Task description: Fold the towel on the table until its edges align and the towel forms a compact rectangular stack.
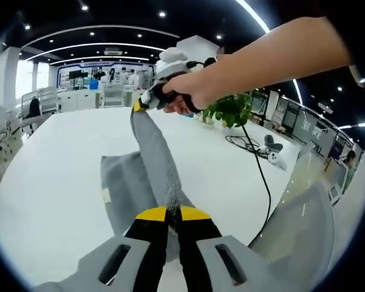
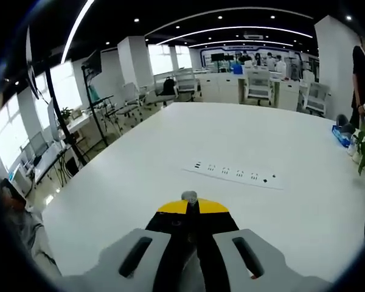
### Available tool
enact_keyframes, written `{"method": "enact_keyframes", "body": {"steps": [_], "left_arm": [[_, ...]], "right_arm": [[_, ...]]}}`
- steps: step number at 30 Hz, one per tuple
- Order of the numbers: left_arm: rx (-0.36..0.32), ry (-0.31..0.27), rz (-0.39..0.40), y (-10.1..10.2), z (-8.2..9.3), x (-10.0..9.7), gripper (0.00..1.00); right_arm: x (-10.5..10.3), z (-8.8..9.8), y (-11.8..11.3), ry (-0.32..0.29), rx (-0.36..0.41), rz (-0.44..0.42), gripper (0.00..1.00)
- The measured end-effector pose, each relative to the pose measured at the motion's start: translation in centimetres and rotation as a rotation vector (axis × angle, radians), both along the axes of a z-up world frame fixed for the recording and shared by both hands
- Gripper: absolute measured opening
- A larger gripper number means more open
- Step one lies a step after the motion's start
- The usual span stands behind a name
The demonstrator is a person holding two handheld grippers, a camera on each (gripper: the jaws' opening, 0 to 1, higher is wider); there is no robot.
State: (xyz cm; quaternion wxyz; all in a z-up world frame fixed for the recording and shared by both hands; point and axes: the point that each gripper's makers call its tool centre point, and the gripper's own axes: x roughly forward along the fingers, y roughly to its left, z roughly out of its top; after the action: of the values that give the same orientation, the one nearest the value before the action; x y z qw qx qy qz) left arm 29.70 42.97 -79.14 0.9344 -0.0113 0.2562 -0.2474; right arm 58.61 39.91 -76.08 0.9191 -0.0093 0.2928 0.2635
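Observation:
A grey towel (image 1: 155, 152) is stretched taut in the air between both grippers, and its remaining part lies folded on the white table (image 1: 48, 182). At the bottom of the left gripper view my left gripper (image 1: 173, 212) is shut on the towel's near edge. Farther up, a hand holds my right gripper (image 1: 140, 104) shut on the towel's far end, lifted above the table. In the right gripper view, the yellow-tipped right gripper (image 2: 191, 207) pinches a small grey bit of towel (image 2: 190, 196) over the table (image 2: 140, 182).
A potted plant (image 1: 231, 109), a black cable (image 1: 263, 176) and a white device (image 1: 274, 152) sit on the table's right side. A grey mesh chair (image 1: 298, 225) stands at the near right edge. A white power strip (image 2: 234, 173) lies mid-table. Office chairs and desks surround the table.

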Motion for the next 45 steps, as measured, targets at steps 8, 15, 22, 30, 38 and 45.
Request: {"method": "enact_keyframes", "body": {"steps": [8,15,22,30,38,45], "left_arm": [[-0.017,0.063,0.027,1.5,-1.4,0.0,0.05],[-0.015,0.106,0.015,2.4,-2.9,-0.2,0.05],[-0.037,0.151,0.025,2.9,-4.1,-0.6,0.05],[-0.063,0.212,0.029,3.6,-5.7,-1.1,0.06],[-0.081,0.290,0.048,3.8,-7.3,-1.4,0.06],[-0.093,0.345,0.066,4.3,-8.7,-1.6,0.06]], "right_arm": [[0.0,-1.3,1.1,0.012,-0.012,0.008,0.01],[-0.1,-2.6,2.4,0.019,-0.040,0.039,0.01],[-0.1,-4.2,3.6,0.018,-0.079,0.071,0.01],[-0.5,-6.0,5.1,0.008,-0.119,0.102,0.01],[-0.7,-7.7,6.5,0.016,-0.128,0.112,0.01],[-0.9,-8.9,7.3,0.022,-0.140,0.124,0.01]]}}
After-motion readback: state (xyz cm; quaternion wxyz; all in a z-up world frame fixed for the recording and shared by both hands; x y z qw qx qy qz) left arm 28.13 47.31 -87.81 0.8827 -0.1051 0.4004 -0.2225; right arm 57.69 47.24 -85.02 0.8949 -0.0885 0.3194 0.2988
